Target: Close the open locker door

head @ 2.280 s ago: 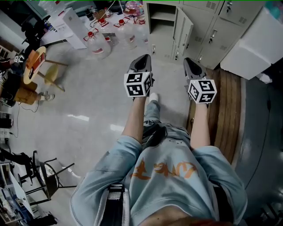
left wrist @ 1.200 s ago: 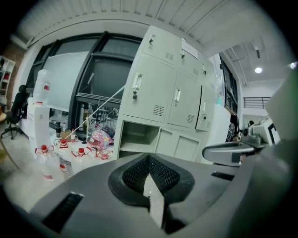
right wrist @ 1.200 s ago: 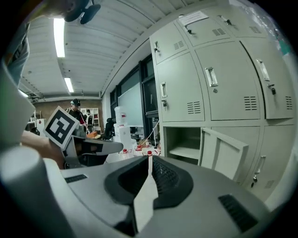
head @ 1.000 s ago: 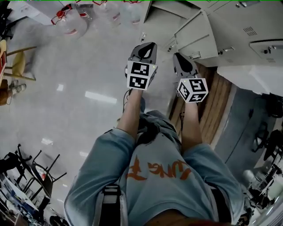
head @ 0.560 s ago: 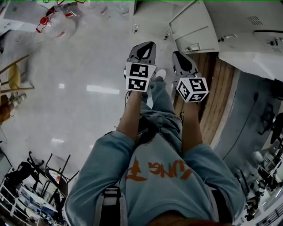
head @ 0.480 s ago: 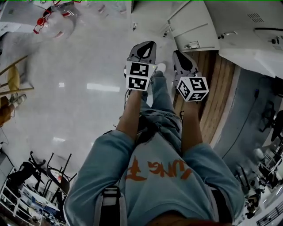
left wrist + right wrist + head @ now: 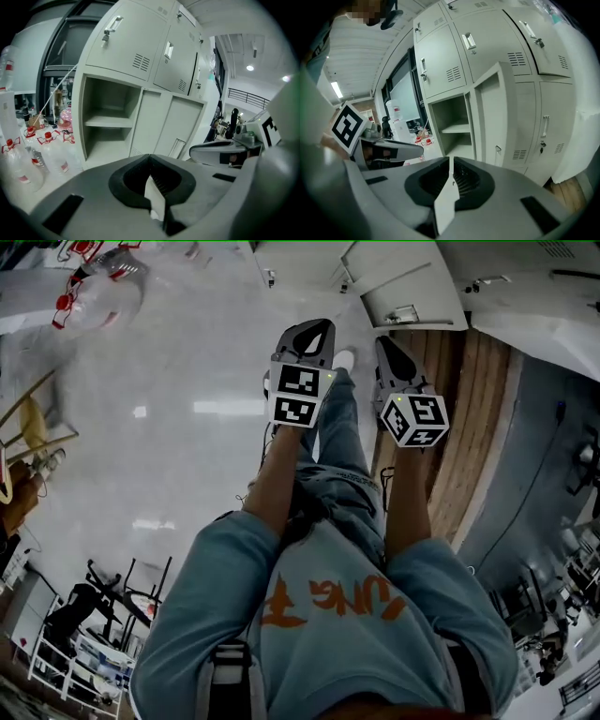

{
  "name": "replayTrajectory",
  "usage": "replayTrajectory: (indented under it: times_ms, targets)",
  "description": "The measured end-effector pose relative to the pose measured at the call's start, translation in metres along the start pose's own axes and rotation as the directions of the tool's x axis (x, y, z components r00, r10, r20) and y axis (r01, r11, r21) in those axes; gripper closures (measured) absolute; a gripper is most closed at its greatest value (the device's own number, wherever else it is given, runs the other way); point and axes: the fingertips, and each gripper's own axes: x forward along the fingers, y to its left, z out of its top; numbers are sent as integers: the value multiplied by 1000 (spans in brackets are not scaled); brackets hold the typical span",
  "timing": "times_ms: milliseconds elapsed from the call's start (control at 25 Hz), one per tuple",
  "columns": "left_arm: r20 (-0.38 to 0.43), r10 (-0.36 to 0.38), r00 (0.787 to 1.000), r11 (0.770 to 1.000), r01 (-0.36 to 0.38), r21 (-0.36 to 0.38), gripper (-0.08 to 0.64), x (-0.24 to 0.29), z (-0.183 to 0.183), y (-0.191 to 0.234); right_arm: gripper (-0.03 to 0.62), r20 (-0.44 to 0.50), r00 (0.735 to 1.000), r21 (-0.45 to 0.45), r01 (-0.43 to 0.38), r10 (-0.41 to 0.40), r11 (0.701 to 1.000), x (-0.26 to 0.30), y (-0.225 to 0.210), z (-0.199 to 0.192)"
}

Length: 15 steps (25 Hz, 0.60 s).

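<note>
The left gripper [image 7: 150,158] and the right gripper [image 7: 451,161] both have their jaws together. In the right gripper view the open locker door [image 7: 499,117] juts out centre-right. Water jugs [image 7: 49,152] crowd the left gripper view's lower left.

Glossy pale grey floor [image 7: 159,465] reflects ceiling lights. Large clear plastic water bottles with red caps and handles [image 7: 103,301] stand on it at far left (a pink rounded object [image 7: 65,119] sits just behind them). Brown wooden plank strip [image 7: 473,418] runs along the right. Black metal chair frames [image 7: 98,582] stand near left.
</note>
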Motion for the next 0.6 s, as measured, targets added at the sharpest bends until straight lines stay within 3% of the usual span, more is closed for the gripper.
replayTrajectory:
  times_ms: [280, 600]
  targets:
    - [-83, -76, 994, 996, 79, 40, 538, 26, -24, -36, 548, -36, 998, 36, 45, -44, 998, 0, -38, -27]
    - [-146, -95, 985, 994, 101, 38, 538, 53, -44, -55, 548, -102, 992, -8, 73, -73, 997, 3, -86, -51]
